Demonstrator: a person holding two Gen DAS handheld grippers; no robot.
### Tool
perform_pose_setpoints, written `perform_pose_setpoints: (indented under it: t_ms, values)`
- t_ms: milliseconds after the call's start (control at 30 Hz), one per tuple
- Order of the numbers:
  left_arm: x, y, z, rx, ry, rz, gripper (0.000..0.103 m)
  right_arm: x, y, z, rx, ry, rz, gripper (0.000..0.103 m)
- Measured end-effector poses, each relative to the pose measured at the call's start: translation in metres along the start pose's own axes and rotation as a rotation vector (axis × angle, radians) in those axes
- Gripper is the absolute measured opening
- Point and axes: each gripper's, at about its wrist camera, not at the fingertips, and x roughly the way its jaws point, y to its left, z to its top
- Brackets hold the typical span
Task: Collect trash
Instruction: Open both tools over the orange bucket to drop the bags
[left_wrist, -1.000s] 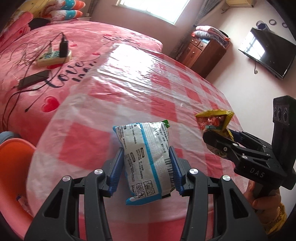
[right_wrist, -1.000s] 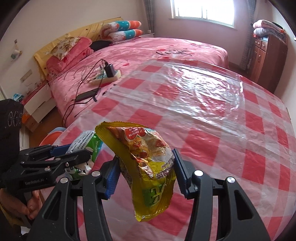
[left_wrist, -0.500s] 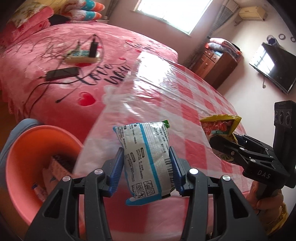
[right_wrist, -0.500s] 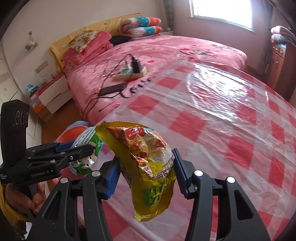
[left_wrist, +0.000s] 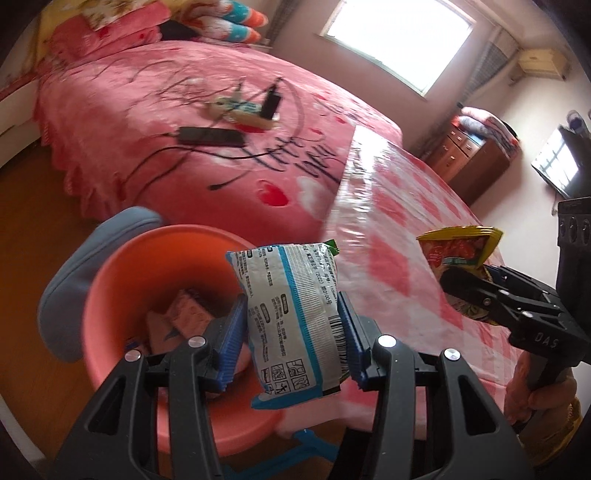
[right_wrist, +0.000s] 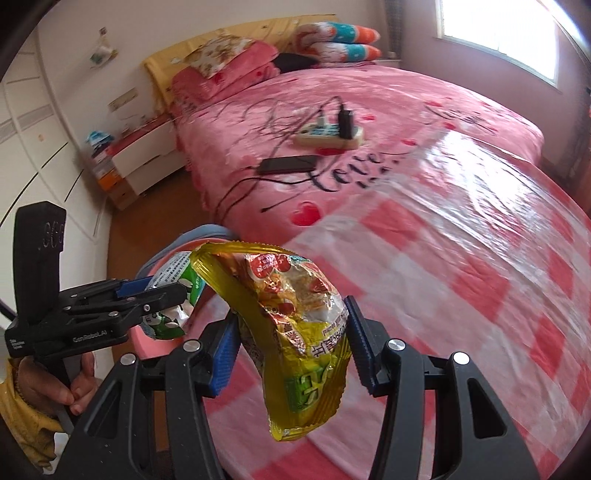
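My left gripper (left_wrist: 291, 339) is shut on a white and blue snack wrapper (left_wrist: 295, 314) and holds it over the near right part of an orange bin (left_wrist: 122, 280) beside the table. The bin holds some trash. My right gripper (right_wrist: 291, 354) is shut on a yellow and red snack wrapper (right_wrist: 295, 332) above the table's left edge. The right gripper (left_wrist: 480, 291) with its yellow wrapper (left_wrist: 458, 247) also shows in the left wrist view. The left gripper (right_wrist: 162, 295) shows in the right wrist view with the bin mostly hidden behind it.
The table has a pink checked cloth under clear plastic (right_wrist: 461, 266). A blue seat (left_wrist: 70, 273) stands by the bin. Behind is a pink bed (left_wrist: 184, 110) with a power strip (left_wrist: 243, 110), a phone (left_wrist: 210, 134) and cables. A wooden cabinet (left_wrist: 476, 158) stands at the far right.
Both grippers have swung left, off the table top towards its edge. The orange bin has come into full view under my left gripper. Both wrappers stay gripped.
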Motion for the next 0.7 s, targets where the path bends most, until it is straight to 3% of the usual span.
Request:
perform_pose_setpoints:
  t_ms: [433, 533, 567, 600, 700]
  values:
    - [0.006, 0.078, -0.017, -0.158, 0.028, 0.097, 0.049, 0.045, 0.064, 0.028, -0.093, 0.056, 0.144, 0.056]
    - [0.011, 0.088, -0.019, -0.186, 0.042, 0.129, 0.057, 0.055, 0.068, 0.031, -0.048, 0.074, 0.209, 0.069]
    - [0.011, 0.090, -0.019, -0.194, 0.040, 0.147, 0.067, 0.055, 0.068, 0.031, -0.036, 0.072, 0.215, 0.075]
    - [0.010, 0.090, -0.019, -0.199, 0.036, 0.160, 0.070, 0.054, 0.066, 0.031, -0.021, 0.069, 0.221, 0.079]
    - [0.007, 0.094, -0.018, -0.198, 0.023, 0.174, 0.072, 0.050, 0.055, 0.030, 0.023, 0.062, 0.222, 0.087]
